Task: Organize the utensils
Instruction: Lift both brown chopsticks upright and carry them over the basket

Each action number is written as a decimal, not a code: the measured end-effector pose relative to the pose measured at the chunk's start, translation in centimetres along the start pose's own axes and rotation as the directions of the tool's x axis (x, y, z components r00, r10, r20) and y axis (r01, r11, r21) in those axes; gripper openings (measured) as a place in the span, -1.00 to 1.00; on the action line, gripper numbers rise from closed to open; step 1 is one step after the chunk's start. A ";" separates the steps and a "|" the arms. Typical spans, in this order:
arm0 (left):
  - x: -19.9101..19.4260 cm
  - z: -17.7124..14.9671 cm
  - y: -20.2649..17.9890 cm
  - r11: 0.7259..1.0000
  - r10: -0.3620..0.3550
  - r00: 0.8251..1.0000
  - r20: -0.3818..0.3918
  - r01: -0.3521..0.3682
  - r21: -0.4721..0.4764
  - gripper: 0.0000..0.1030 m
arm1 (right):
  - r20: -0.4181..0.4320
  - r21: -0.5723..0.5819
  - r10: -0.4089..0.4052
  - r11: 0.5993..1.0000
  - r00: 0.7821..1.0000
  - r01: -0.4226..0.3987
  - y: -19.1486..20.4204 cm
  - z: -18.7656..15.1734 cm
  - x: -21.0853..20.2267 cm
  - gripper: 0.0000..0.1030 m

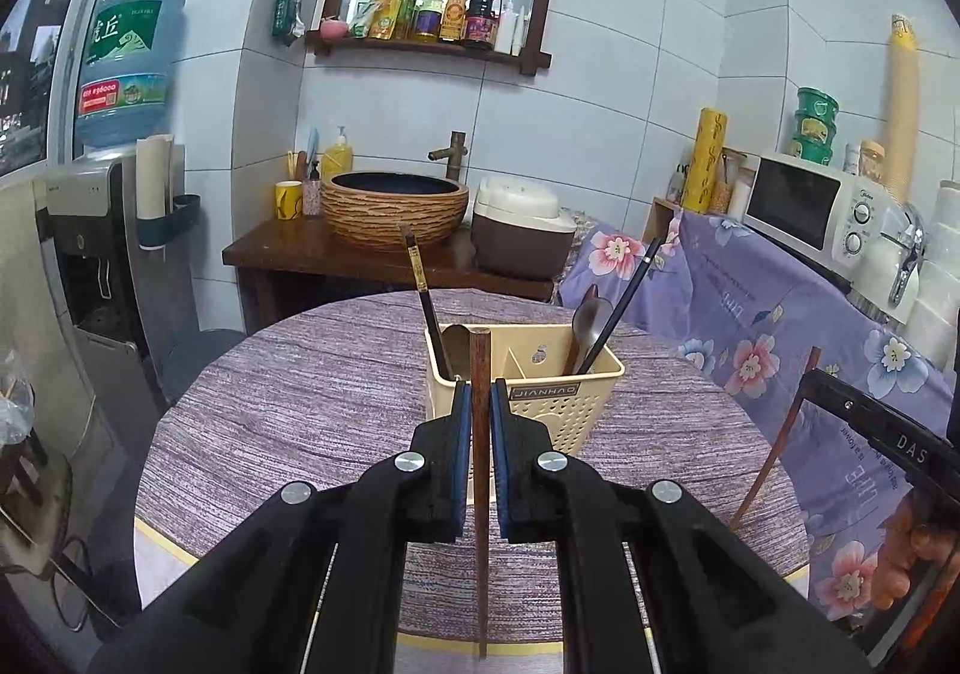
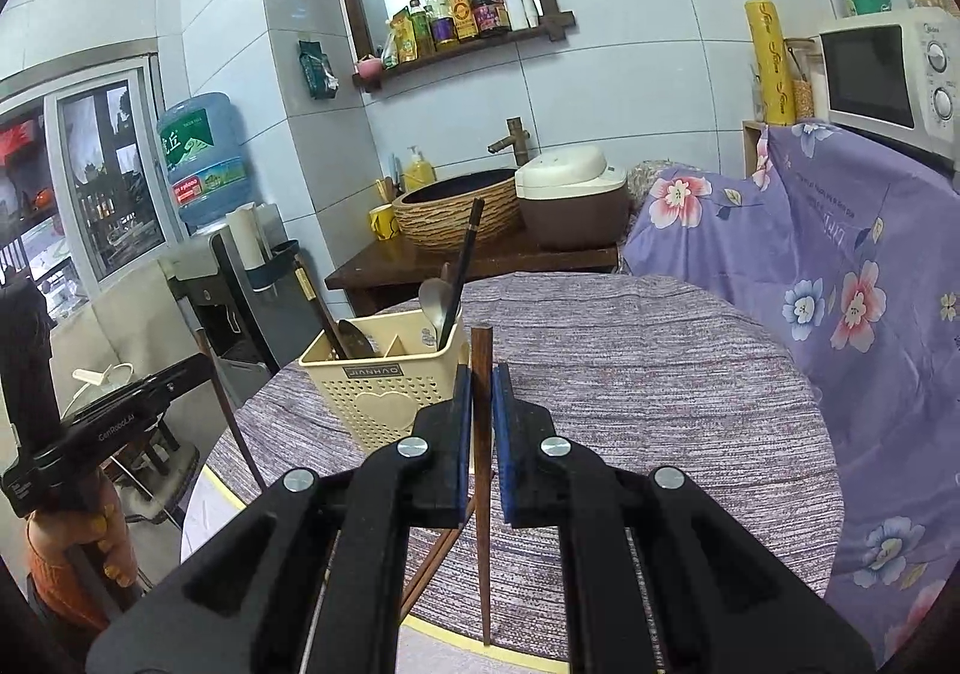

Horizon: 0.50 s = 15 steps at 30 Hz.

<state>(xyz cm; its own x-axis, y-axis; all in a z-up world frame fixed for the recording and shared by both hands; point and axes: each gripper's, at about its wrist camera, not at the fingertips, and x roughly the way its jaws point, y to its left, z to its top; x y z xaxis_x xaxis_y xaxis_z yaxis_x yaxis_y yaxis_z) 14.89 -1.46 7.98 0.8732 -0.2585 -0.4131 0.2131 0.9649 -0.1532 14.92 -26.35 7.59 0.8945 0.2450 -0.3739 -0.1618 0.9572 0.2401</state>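
Note:
A cream perforated utensil holder [image 1: 540, 398] stands on the round purple-clothed table [image 1: 300, 404]. It holds black chopsticks [image 1: 420, 290] and metal spoons [image 1: 585, 326]. My left gripper [image 1: 480, 404] is shut on a brown wooden chopstick [image 1: 480, 524], held upright just in front of the holder. My right gripper [image 2: 480, 392] is shut on another brown wooden chopstick [image 2: 482, 542], upright, to the right of the holder [image 2: 384, 392]. More brown chopsticks [image 2: 432, 560] lie on the table under the right gripper. The right gripper and its chopstick [image 1: 774, 446] show at the right of the left wrist view.
Behind the table a wooden counter [image 1: 288, 248] carries a woven basin [image 1: 393, 206] and a rice cooker [image 1: 519, 230]. A floral purple cloth [image 1: 750, 314] covers furniture at the right, with a microwave [image 1: 810, 206] on it. A water dispenser [image 1: 102, 230] stands at the left.

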 end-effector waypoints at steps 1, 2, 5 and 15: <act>0.0 0.1 -0.1 1.000 0.000 1.000 0.003 0.000 0.001 -0.85 | 0.004 -0.002 0.001 1.000 1.000 -0.001 0.1 0.1 -0.1 -0.85; -0.1 0.2 -0.1 1.000 -0.001 1.000 0.007 0.001 0.002 -0.85 | 0.007 -0.004 0.001 1.000 1.000 -0.001 0.1 0.1 -0.2 -0.85; 0.0 0.6 -0.2 1.000 -0.003 1.000 0.014 0.003 0.006 -0.86 | 0.013 -0.013 0.003 1.000 1.000 -0.003 0.4 0.5 -0.2 -0.85; 0.2 2.3 -0.3 0.999 -0.032 0.999 0.025 0.032 0.009 -0.86 | 0.008 -0.055 0.014 0.998 1.000 -0.013 1.7 2.5 0.7 -0.85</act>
<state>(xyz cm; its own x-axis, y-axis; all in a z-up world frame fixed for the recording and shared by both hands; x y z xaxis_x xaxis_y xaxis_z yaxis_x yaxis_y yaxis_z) 15.98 -1.73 9.98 0.8768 -0.2882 -0.3850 0.2449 0.9565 -0.1584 16.30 -24.93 9.94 0.8954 0.2568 -0.3638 -0.1963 0.9609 0.1951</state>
